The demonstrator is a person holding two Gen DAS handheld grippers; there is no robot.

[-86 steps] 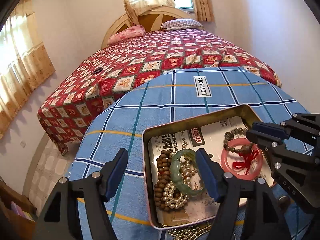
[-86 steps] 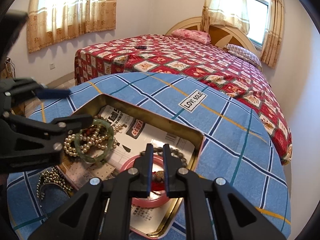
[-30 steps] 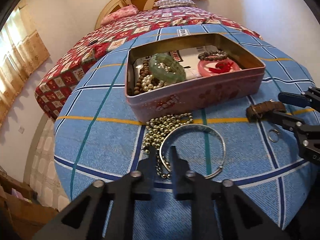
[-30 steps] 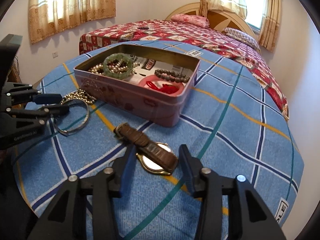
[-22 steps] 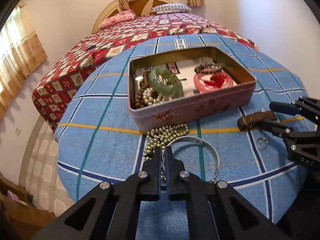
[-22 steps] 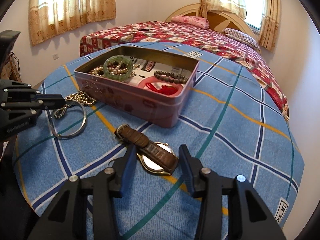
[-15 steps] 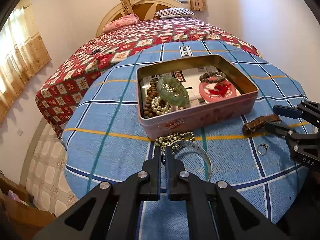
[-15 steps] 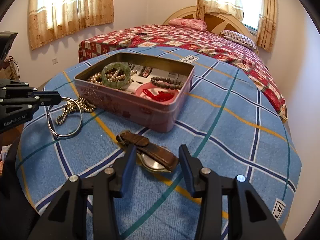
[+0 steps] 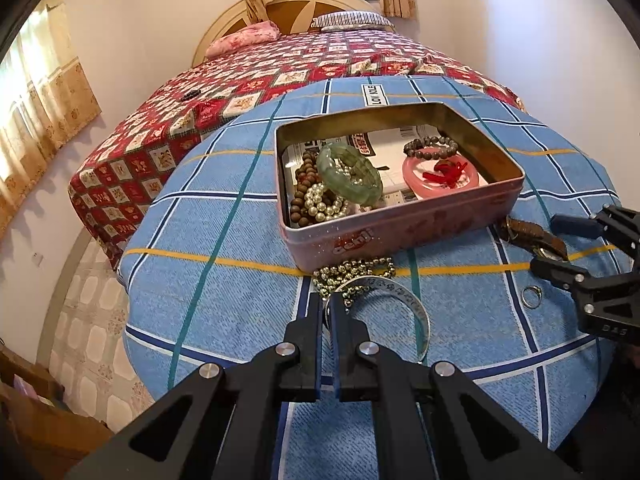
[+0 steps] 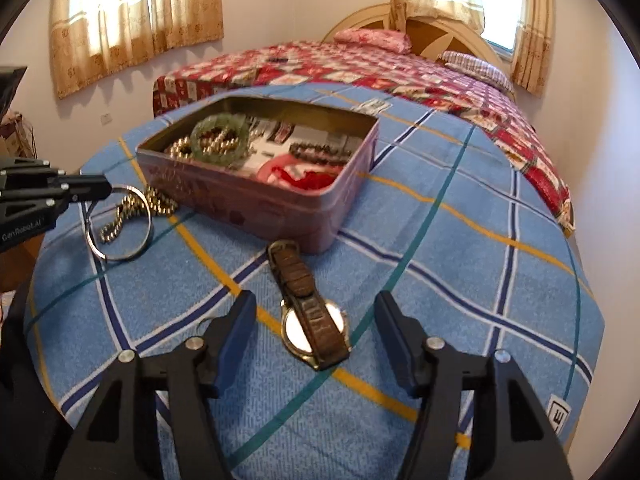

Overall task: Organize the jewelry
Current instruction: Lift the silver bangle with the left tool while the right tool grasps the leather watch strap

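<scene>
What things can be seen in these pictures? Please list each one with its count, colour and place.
tin box: one, pink, on the blue checked cloth
green bangle: one, in the box, on the pearl and brown beads
pink bangle: one, with red cord, in the box
dark bead bracelet: one, in the box
silver bangle: one, before the box
gold bead chain: one, before the box
watch: one, brown strap, on the cloth
ring: one, silver, on the cloth
left gripper: shut on the silver bangle
right gripper: open, jaws just opening, either side of the watch

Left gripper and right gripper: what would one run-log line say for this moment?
left gripper: shut on silver bangle | right gripper: open, jaws just widened, astride watch | tin: bracelets inside
</scene>
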